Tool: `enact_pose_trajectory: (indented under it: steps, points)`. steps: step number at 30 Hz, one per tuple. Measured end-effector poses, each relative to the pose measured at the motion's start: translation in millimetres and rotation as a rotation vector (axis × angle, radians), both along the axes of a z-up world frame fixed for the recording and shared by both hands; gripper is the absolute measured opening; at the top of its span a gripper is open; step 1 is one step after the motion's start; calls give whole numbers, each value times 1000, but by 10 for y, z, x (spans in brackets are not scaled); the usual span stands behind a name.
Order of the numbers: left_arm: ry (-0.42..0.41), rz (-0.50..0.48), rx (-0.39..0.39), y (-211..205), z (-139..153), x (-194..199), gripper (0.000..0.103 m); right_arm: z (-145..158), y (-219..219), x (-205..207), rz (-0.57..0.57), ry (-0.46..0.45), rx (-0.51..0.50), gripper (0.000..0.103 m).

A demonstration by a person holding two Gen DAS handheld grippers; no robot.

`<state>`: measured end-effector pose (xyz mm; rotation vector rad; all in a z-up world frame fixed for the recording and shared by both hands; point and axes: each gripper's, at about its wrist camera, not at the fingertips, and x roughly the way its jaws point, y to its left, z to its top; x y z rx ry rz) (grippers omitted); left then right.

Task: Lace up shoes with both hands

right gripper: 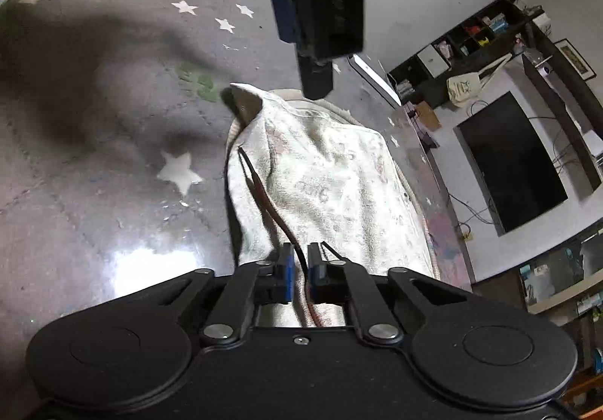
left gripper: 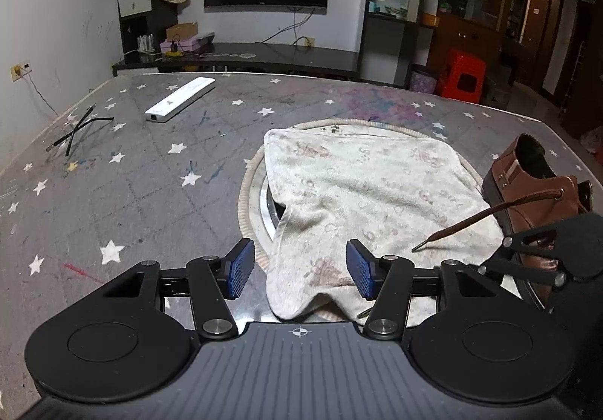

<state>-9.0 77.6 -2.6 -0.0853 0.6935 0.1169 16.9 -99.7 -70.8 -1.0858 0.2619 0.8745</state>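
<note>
A brown leather shoe stands at the right edge of a worn white towel on the table. One brown lace runs from its eyelet down to the towel. My left gripper is open and empty, low over the towel's near corner, left of the shoe. My right gripper has its blue pads narrowly apart with a brown lace running between them over the towel; the gap still shows. The left gripper shows in the right wrist view above the towel.
The grey star-patterned table carries a white flat bar and black glasses at the far left. A round woven mat lies under the towel. A TV, shelves and a red stool stand behind.
</note>
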Motion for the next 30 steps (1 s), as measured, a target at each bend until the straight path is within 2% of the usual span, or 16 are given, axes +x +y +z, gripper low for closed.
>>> enact_pose_trajectory:
  steps: [5, 14, 17, 23, 30]
  points:
    - [-2, -27, 9, -42, -7, -57, 58, 179, -91, 3, -25, -7, 100, 2]
    - [-18, -206, 21, -537, -26, -33, 59, 794, -507, -197, -84, -74, 341, 2]
    - [-62, -293, 27, -787, 51, 26, 59, 928, -632, -236, -103, -83, 395, 2]
    - [-174, -472, 99, -1224, 206, 73, 59, 1185, -950, -288, -153, -76, 512, 2]
    - [-277, -603, 103, -1547, 347, 181, 59, 1442, -1304, -283, -189, -44, 640, 2]
